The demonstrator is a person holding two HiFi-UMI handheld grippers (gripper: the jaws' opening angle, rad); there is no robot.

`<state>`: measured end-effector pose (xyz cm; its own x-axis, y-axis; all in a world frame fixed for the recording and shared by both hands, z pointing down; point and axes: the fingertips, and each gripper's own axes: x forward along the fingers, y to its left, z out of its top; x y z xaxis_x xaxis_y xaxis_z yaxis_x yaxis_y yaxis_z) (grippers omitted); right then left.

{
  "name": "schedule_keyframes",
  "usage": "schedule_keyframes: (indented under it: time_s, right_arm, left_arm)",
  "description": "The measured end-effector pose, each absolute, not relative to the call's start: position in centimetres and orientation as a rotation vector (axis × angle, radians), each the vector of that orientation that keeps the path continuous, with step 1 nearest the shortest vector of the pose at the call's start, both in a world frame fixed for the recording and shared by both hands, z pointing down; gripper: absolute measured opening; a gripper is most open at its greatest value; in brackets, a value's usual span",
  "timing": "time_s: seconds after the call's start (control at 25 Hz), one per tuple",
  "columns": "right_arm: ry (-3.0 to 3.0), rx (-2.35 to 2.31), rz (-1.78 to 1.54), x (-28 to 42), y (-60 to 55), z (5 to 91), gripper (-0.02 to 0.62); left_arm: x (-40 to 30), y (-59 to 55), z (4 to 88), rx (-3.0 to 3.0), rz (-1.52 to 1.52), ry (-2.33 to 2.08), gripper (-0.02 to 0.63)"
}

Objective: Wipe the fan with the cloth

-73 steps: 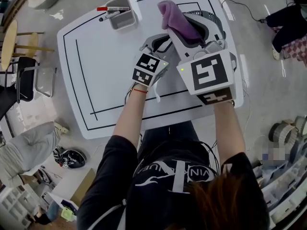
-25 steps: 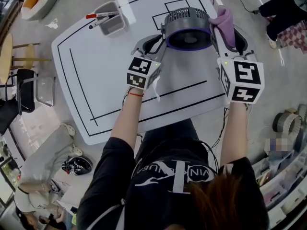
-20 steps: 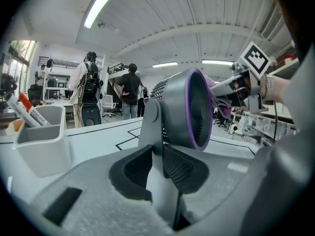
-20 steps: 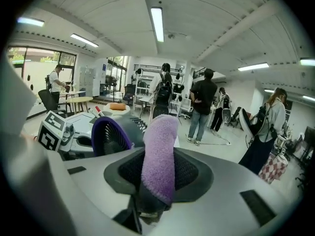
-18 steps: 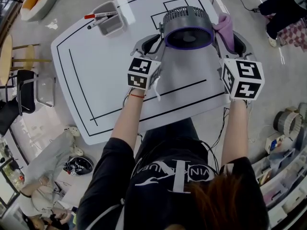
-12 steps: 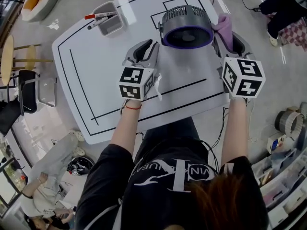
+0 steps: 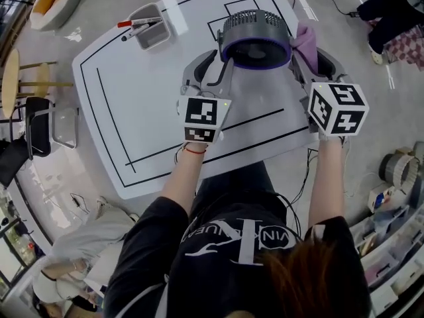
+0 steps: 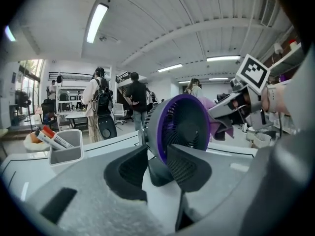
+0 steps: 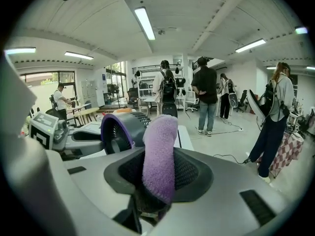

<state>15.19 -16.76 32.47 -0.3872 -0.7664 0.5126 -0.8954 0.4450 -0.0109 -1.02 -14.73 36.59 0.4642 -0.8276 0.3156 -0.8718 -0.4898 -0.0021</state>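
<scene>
The left gripper (image 7: 209,67) has its jaws partly apart and has just been opening them; the pads press on nothing. The grey fan (image 7: 255,38) stands right ahead of its tips, its dark foot showing through the gap and its purple-rimmed face turned back toward the person. The right gripper (image 9: 158,170) is clamped on the purple cloth (image 9: 160,144), which sticks up out of its jaws. The fan is just to this gripper's left, the cloth close by its side; contact is unclear. Farther out from the left gripper, up and to its left on the white table (image 7: 132,98), a grey tray (image 7: 159,28) holds markers (image 7: 137,24).
</scene>
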Motion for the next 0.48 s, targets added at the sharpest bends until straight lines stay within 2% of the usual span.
schedule_keyframes:
  time_s: [0.12,0.48]
  right_arm:
    - [-2.300,1.366,0.426,14.3,-15.6,32.4,0.136]
    - [-2.399,1.154,0.437,9.2,-11.8,32.1,0.141]
  left_arm:
    - [-1.1,-15.0,36.5,2.539,0.445,-1.559,0.080]
    - [-4.9,-17.1,36.8,2.471,0.423,-1.638,0.064]
